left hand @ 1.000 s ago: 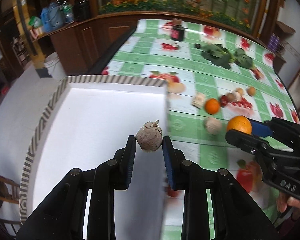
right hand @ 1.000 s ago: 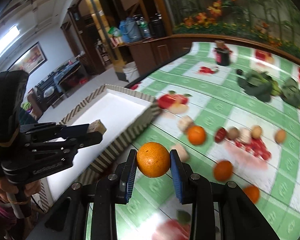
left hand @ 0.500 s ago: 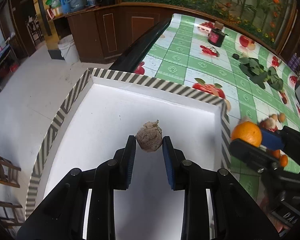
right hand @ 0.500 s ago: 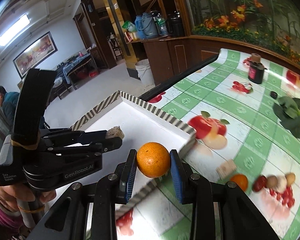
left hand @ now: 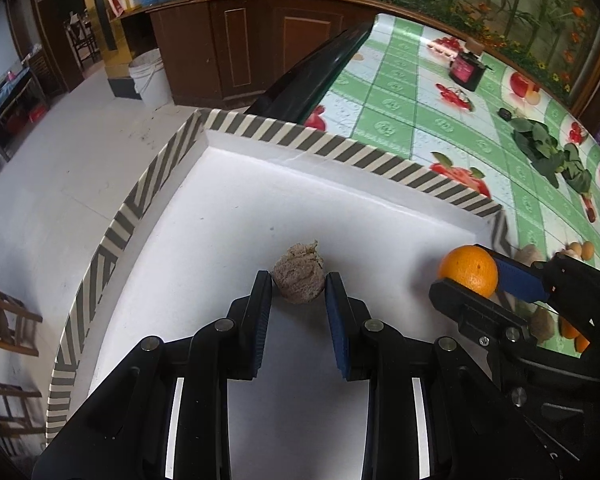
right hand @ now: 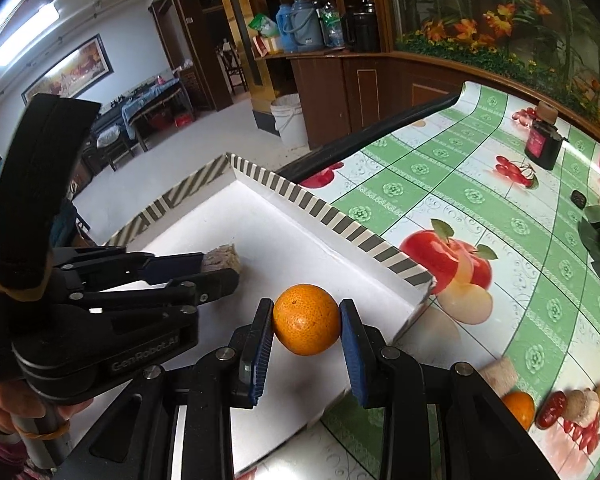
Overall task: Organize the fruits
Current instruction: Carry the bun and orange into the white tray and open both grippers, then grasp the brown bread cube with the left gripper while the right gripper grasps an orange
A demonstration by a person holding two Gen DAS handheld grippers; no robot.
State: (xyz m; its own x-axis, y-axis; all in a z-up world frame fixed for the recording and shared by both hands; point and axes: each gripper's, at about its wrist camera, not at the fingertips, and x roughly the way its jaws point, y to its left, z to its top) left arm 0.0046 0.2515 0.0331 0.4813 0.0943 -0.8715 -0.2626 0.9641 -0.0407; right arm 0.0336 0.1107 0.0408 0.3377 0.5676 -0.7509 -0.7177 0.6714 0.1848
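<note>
My left gripper (left hand: 298, 292) is shut on a rough brown round fruit (left hand: 299, 272) and holds it over the white inside of a box with a striped rim (left hand: 340, 152). My right gripper (right hand: 306, 330) is shut on an orange (right hand: 306, 319) and holds it over the box's right part. In the left wrist view the orange (left hand: 469, 270) and right gripper (left hand: 500, 292) sit at the right. In the right wrist view the left gripper (right hand: 220, 268) is at the left with the brown fruit (right hand: 222, 258).
The box (right hand: 340, 220) stands at the left edge of a table with a green checked fruit-print cloth (right hand: 480, 208). More small fruits (right hand: 556, 404) lie on the cloth at the right. Green leaves (left hand: 548, 152) and a dark jar (left hand: 466, 70) stand farther back.
Both grippers have moved left from over the table to above the box, each still holding its fruit. The orange now hangs over the box's white inside.
</note>
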